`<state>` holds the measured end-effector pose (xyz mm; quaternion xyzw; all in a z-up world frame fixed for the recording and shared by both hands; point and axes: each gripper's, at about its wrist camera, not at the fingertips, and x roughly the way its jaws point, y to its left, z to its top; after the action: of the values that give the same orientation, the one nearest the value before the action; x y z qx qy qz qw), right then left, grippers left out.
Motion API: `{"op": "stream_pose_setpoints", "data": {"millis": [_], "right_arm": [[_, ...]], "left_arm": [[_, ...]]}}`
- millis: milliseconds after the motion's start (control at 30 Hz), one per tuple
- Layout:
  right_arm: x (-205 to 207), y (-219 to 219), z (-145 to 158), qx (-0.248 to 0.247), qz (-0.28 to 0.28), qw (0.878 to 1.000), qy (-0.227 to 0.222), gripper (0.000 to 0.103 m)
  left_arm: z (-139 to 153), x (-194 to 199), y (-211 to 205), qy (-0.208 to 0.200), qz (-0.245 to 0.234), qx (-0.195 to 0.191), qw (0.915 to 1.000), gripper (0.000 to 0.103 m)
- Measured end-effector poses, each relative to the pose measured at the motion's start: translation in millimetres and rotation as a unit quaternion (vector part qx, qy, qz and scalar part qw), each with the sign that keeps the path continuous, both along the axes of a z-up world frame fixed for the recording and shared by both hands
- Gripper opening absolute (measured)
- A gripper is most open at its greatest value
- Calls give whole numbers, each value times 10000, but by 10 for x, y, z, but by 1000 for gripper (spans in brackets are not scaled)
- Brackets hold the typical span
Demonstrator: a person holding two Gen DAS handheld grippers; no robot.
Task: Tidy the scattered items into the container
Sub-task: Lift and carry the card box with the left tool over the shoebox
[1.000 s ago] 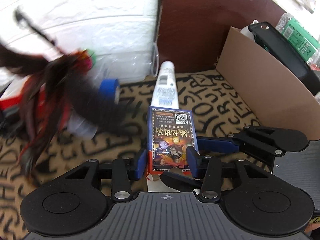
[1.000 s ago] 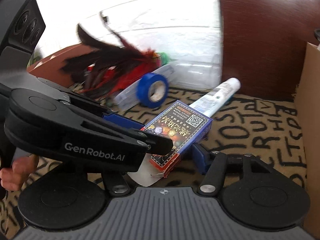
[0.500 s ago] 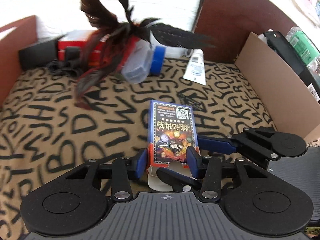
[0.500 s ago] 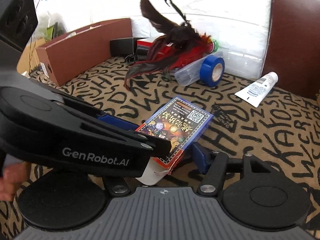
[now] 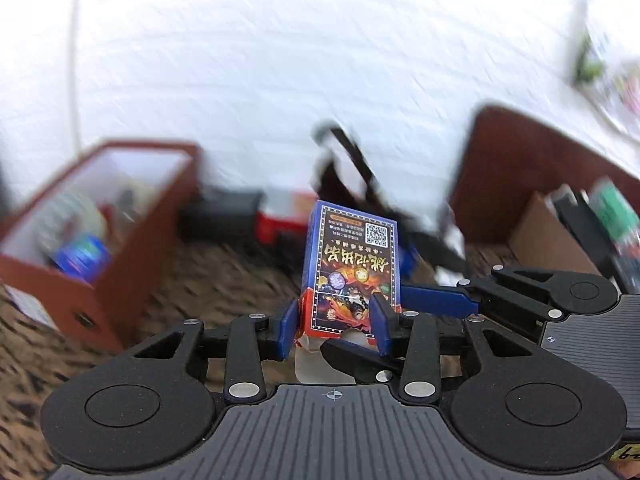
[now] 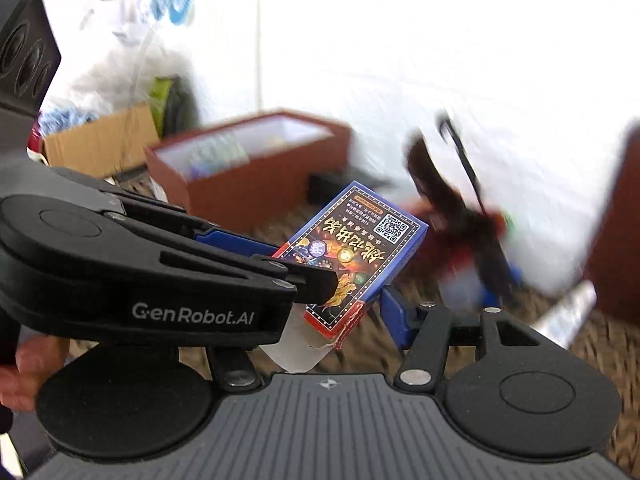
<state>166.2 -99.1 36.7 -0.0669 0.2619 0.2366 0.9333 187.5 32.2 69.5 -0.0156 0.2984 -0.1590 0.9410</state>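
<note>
The patterned tan-and-black cloth (image 5: 224, 280) covers the work surface in both wrist views, blurred by motion. On it stands the brown open-topped container (image 5: 132, 220), to the left in the left wrist view and at centre-left in the right wrist view (image 6: 256, 168), already holding several blurred items, one of them blue. Only the right wrist view shows the plain cardboard box (image 6: 100, 140) and white plastic bags beyond the container; only the left wrist view shows a second cardboard box (image 5: 548, 236) at the right with dark and green things in it.

A dark feathered item (image 6: 472, 216) with a thin black stick lies near the white wall; the right wrist view shows its red part and a white tube (image 6: 568, 312) beside it, while the left wrist view gives only a dark smear (image 5: 352, 168).

The blue card box (image 5: 352, 264) is held off the cloth, its printed face with a QR code turned to both cameras. The left gripper (image 5: 334, 320) pinches its lower end between blue pads, seen plainly in the left wrist view. The right gripper (image 6: 352, 312) reaches in from the right; one blue finger (image 5: 436, 302) touches the box's side, but its other finger is hidden behind the left gripper's body (image 6: 160, 272), so I cannot tell whether it is pinching.
</note>
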Motion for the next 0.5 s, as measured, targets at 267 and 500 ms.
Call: {"op": "stream_pose_setpoints", "data": {"millis": [267,500], "right_arm": [[454,684,508,75,407,9986,-336,63],[908,1117,712,290,573,9971,-404,63]], "left_arm": [[501,381,601,-424,642,147,9969,41],[634,790,991,-541,946,117,9940,41]]}}
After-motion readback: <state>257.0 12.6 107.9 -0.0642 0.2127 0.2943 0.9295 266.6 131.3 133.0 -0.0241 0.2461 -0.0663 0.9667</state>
